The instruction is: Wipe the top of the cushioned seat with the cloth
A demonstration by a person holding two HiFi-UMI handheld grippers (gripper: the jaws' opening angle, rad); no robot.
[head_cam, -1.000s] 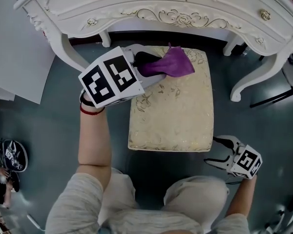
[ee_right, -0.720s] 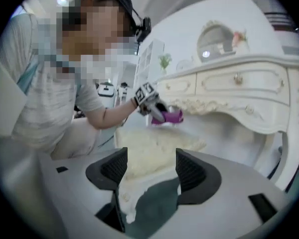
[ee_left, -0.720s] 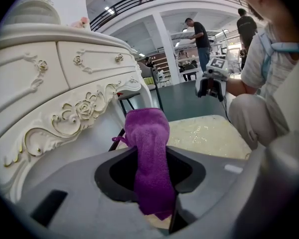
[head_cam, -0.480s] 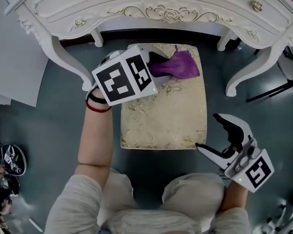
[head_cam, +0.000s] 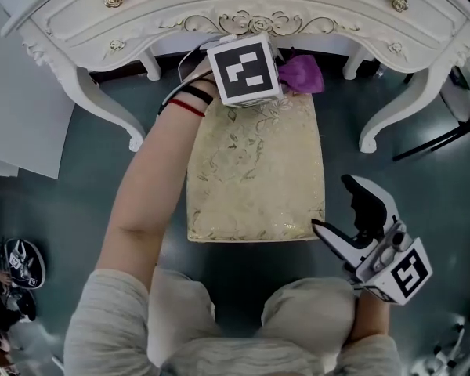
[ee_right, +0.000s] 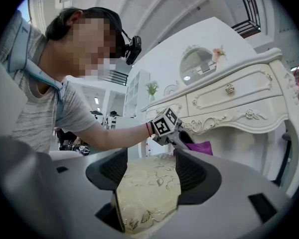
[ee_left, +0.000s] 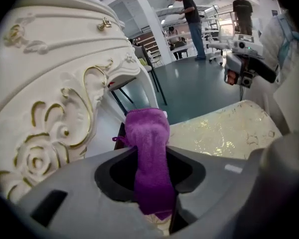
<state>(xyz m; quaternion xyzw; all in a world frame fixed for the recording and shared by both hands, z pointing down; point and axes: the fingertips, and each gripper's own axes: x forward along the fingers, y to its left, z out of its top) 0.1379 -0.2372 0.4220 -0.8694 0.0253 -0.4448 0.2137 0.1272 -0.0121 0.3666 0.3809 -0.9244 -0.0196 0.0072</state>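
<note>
The cushioned seat (head_cam: 254, 171) stands lengthwise in front of the person, its long axis running from the knees toward the white dressing table (head_cam: 219, 10), whose carved front overhangs the seat's far edge. The purple cloth (head_cam: 301, 74) lies at the seat's far right corner, bunched into a narrow strip. Its long axis follows the seat's far edge, and its free end points to the person's right, reaching that corner. The left gripper (ee_left: 150, 180) is clenched on the cloth's other end. In the left gripper view the fabric is pinched between the two jaws and runs straight out along them, resting on the gold-patterned seat top beside the table's scrollwork. Seen from the head camera, this gripper sits over the middle of the seat's far edge, its marker cube facing up, and the left forearm (head_cam: 153, 186) stretches along the seat's left side. The right gripper (head_cam: 334, 204) is just beside the seat's near right corner. Its jaws are spread wide and grasp nothing. Its own view looks between them up the length of the seat toward the cloth at the far end.
</note>
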